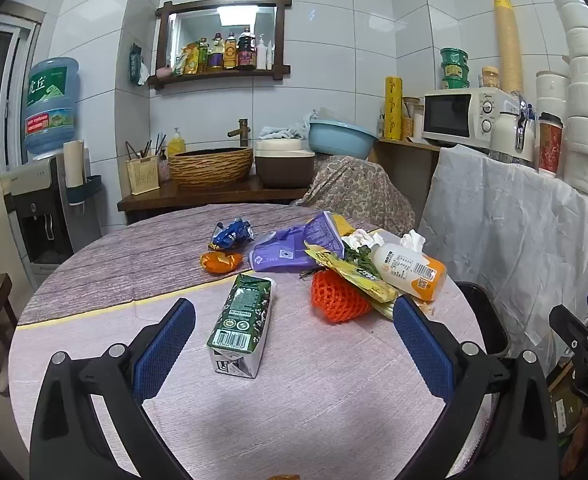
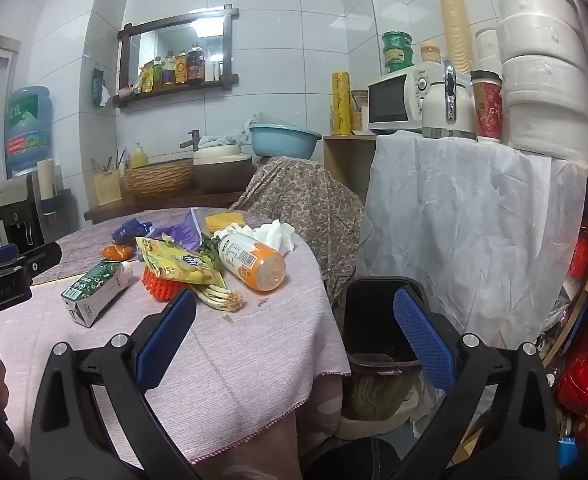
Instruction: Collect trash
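Trash lies on the round table [image 1: 313, 400]: a green drink carton [image 1: 241, 322] on its side, an orange foam net [image 1: 335, 300], a yellow snack bag [image 1: 353, 274], a white and orange bottle [image 1: 411, 272], a purple bag [image 1: 294, 248], a blue wrapper [image 1: 232, 234] and orange peel [image 1: 220, 261]. My left gripper [image 1: 294, 344] stands open, the carton lying between its fingers, untouched. My right gripper [image 2: 294, 340] is open over the table's right edge [image 2: 325, 368], its right finger in front of a black bin [image 2: 373, 320]. In the right wrist view the carton [image 2: 94, 290], bottle [image 2: 254, 260] and spring onions [image 2: 218, 294] show.
A cloth-covered chair [image 2: 309, 208] stands behind the table. A white-draped shelf [image 2: 465, 216] at the right carries a microwave [image 2: 397, 100], a kettle [image 2: 447, 108] and paper rolls [image 2: 541, 80]. A counter with a basket sink [image 1: 212, 166] and a water dispenser [image 1: 42, 208] are at the back left.
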{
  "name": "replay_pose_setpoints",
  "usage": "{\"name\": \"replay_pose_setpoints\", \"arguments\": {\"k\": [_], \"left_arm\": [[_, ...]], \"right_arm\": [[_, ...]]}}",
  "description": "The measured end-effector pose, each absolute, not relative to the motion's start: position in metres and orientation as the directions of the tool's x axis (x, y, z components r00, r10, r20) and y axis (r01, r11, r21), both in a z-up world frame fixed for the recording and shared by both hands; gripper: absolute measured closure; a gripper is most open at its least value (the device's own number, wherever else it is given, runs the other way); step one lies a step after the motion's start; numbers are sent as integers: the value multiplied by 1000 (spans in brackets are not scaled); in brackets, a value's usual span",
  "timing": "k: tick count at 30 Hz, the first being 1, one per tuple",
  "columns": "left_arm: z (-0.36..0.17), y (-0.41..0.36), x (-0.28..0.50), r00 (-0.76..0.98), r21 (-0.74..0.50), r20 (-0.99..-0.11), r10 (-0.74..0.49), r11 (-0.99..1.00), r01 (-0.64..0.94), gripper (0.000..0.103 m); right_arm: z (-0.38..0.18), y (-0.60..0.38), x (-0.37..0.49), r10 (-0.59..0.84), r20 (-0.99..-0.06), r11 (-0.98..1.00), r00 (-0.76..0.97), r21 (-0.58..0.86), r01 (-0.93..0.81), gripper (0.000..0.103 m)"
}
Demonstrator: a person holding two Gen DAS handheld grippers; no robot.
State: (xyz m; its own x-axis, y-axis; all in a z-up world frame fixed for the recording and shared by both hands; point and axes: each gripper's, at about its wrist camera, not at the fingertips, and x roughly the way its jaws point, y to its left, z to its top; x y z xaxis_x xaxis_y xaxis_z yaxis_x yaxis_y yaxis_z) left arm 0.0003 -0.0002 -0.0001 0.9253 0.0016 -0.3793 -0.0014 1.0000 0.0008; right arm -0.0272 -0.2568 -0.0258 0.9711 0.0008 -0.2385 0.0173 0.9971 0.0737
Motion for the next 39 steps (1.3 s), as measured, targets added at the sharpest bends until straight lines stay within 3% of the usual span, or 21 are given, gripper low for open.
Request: {"name": "replay_pose_setpoints", "arguments": {"k": [39], "left_arm": [[-5, 1, 3, 922, 0, -388, -3, 1000, 3, 5]], "right_arm": [[-27, -255, -26, 8, -244, 997, 970, 80, 12, 5]]}}
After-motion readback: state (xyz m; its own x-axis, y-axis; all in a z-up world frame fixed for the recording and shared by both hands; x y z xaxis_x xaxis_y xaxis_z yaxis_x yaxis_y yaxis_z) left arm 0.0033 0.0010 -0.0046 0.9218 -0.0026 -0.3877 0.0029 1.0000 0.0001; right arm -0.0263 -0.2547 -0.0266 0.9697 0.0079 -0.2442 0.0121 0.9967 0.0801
